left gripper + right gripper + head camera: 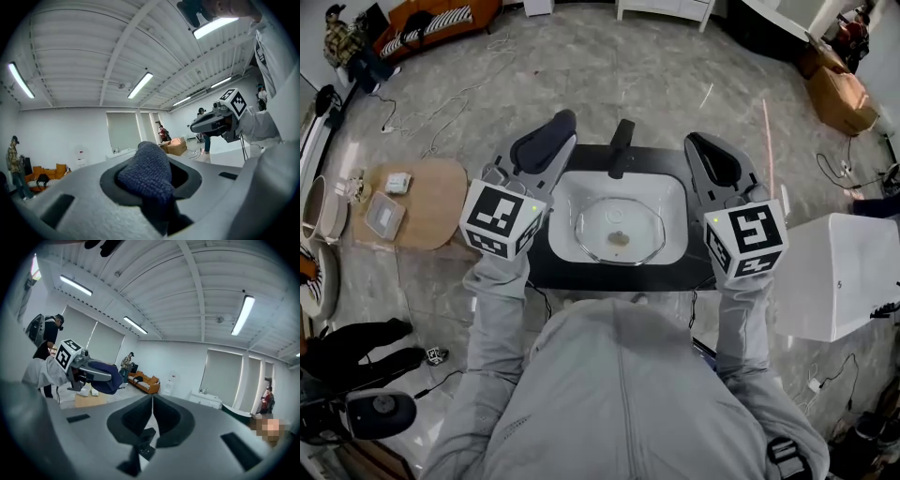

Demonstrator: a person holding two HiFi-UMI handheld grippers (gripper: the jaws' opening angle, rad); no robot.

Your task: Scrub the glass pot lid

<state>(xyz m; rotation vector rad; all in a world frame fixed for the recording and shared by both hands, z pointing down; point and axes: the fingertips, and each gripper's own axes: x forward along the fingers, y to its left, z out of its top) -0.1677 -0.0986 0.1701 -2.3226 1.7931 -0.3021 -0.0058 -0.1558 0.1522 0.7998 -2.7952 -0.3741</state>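
Lid (pixel 619 232): flat in sink (pixel 673 197), brownish patch at centre.
Left claw (pixel 546 142): clamped on cloth (pixel 146 172), left of sink.
Right claw (pixel 152 418): closed, empty, right of sink.
Advised: steady rim, scrub patch in circles.

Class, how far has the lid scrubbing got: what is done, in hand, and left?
Done: the glass pot lid lies in the sink, and the left gripper is shut on a dark blue cloth. In hand: nothing yet; both grippers are raised, the right gripper shut and empty. Left: all the scrubbing; a brown smear shows on the lid.
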